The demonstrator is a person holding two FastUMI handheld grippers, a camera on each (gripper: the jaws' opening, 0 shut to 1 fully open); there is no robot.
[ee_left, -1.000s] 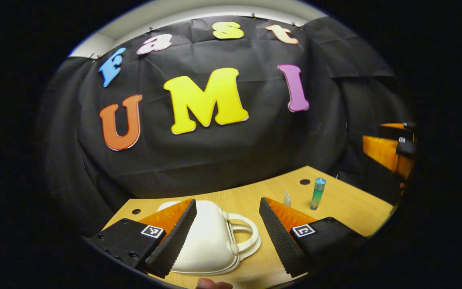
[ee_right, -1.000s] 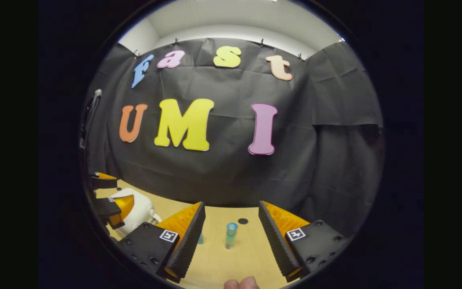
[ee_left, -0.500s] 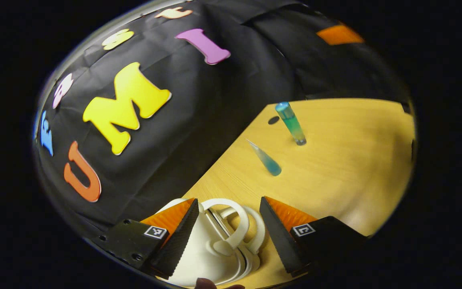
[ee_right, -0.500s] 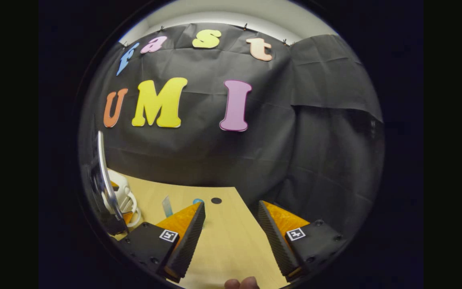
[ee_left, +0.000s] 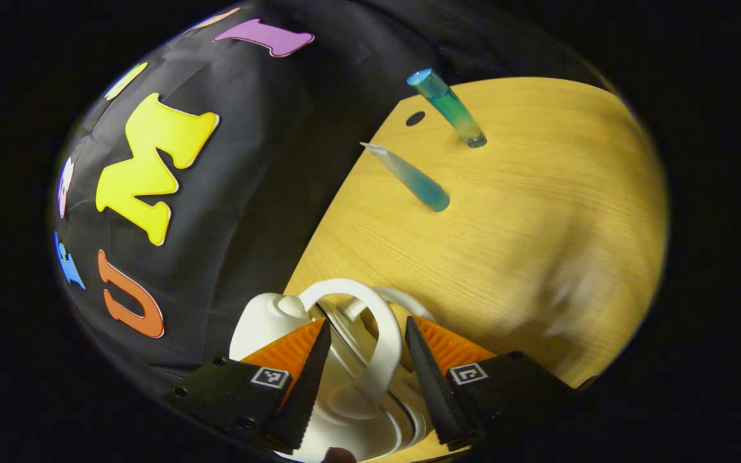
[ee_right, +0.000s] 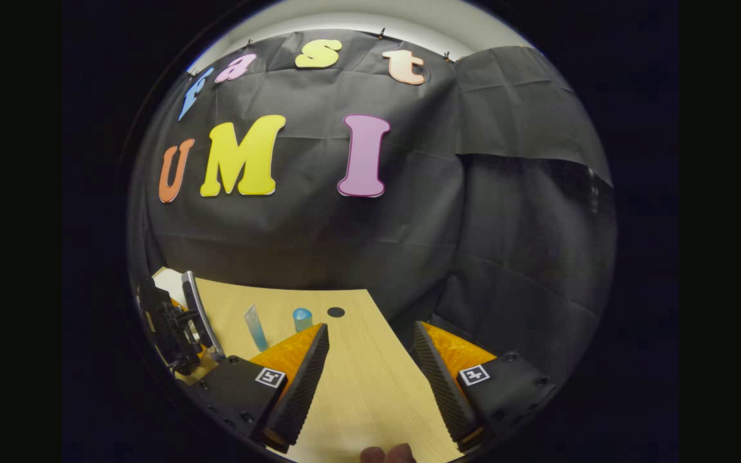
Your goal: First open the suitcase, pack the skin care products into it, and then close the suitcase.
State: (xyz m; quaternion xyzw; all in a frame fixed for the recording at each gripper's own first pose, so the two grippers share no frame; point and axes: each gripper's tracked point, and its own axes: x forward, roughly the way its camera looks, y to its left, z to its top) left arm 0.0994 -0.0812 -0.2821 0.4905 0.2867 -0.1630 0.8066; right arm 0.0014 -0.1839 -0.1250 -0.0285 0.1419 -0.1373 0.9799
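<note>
Booth w/ a light wood-grain table (ee_left: 505, 244), black cloth wall (ee_left: 267, 128) hung right behind its far edge. In right gripper view the cloth (ee_right: 409, 212) covers the back and wraps round the right side; a strip of pale wall/ceiling (ee_right: 357, 26) shows above it, cloth clipped along the top. Small dark round hole in the tabletop near the far edge (ee_left: 415, 118), also seen in right gripper view (ee_right: 336, 312).

Left gripper (ee_left: 361, 360) is tilted hard, so table and wall run diagonal in its view. Its fingers straddle the upright white loop handle (ee_left: 380, 334) of the small white suitcase (ee_left: 267, 315), which sits at the table's near-left corner by the cloth. Fingers close in on the handle but a gap shows each side — not clamped, jaws still apart. A second handle loop (ee_left: 402, 299) lies just behind.

Skin care items stand on the table well apart from the case: a blue-green tube w/ flat crimped top (ee_left: 409, 177) and a taller blue-capped bottle (ee_left: 451, 108) near the hole. Both upright, near each other, not touching.

Right gripper (ee_right: 370, 379) hovers over bare table (ee_right: 357, 399), jaws spread wide, nothing between. To its left: tube (ee_right: 255, 326), bottle (ee_right: 301, 318), and at the edge the other gripper (ee_right: 174, 325).
</note>
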